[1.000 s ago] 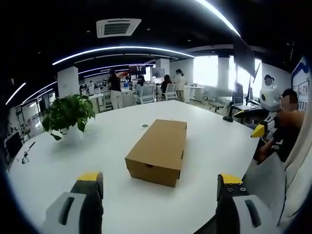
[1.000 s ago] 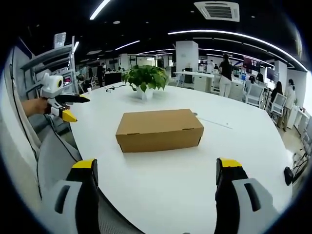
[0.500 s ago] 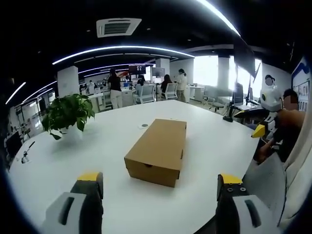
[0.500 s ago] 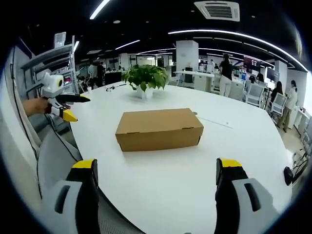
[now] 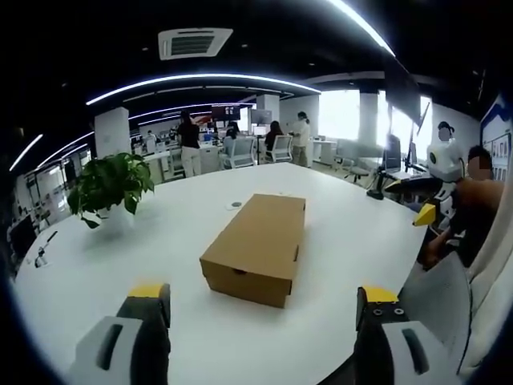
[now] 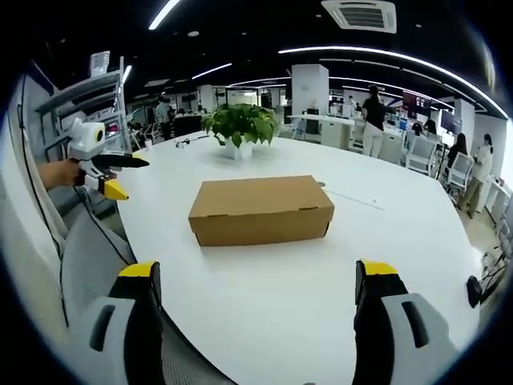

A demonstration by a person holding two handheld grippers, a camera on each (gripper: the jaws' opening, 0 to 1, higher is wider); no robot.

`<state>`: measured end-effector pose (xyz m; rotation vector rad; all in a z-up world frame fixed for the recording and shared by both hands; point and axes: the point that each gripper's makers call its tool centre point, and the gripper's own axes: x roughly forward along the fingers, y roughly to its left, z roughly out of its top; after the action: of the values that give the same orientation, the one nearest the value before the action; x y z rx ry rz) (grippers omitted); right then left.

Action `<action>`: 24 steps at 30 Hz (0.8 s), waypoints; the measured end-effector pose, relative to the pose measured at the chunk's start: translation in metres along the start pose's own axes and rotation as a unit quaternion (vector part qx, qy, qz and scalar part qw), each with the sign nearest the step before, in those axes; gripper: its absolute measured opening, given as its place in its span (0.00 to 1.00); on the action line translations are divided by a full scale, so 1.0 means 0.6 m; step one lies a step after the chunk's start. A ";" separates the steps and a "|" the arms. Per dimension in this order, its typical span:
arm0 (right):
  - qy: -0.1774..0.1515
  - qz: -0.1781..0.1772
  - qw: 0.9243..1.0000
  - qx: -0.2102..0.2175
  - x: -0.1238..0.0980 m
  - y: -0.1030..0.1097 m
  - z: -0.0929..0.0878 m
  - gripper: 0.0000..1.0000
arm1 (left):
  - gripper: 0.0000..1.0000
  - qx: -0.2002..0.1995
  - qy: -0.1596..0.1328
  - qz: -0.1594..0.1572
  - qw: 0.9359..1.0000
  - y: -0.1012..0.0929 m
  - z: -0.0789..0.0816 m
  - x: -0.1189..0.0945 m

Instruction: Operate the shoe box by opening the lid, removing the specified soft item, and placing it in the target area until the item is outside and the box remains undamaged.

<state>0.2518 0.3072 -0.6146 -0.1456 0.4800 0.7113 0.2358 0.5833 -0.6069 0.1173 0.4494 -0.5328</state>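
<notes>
Since a second ago almost nothing on the table has moved: both views have drifted slightly, so the shoe box (image 5: 253, 248) sits a touch lower and further left in the left gripper view, and a little higher in the right gripper view, which we read as hand motion, not the box's.

The left gripper (image 5: 264, 301) has its jaws spread wide with nothing between them, yellow tips up, hovering above the near edge of the white table (image 5: 96, 273). We see the right gripper (image 6: 261, 277) the same way, jaws wide apart and empty, short of the box.

Beyond the fingers, the shoe box (image 6: 261, 210) lies flat near the middle of the table (image 6: 385, 241), lid closed, well apart from both grippers. In the right gripper view the left gripper (image 6: 108, 178) shows at the left, held by a hand (image 6: 56, 172) off the table's edge. In the left gripper view the right gripper (image 5: 429, 210) shows at the right edge.

A potted plant (image 5: 108, 188) stands on the table behind the box, well apart from it. A grey chair back (image 5: 437, 301) is just beside the table's near edge. Further off, people (image 5: 191, 144) stand among desks.
</notes>
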 end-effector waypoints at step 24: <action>0.025 0.060 0.997 -0.038 0.069 -0.059 0.007 0.93 | 0.92 -0.031 0.016 0.054 0.998 -0.006 -0.015 0.051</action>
<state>0.3036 0.3062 -0.6313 -0.2081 0.5122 0.8468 0.2539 0.5679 -0.6282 0.0893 0.4870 -0.4114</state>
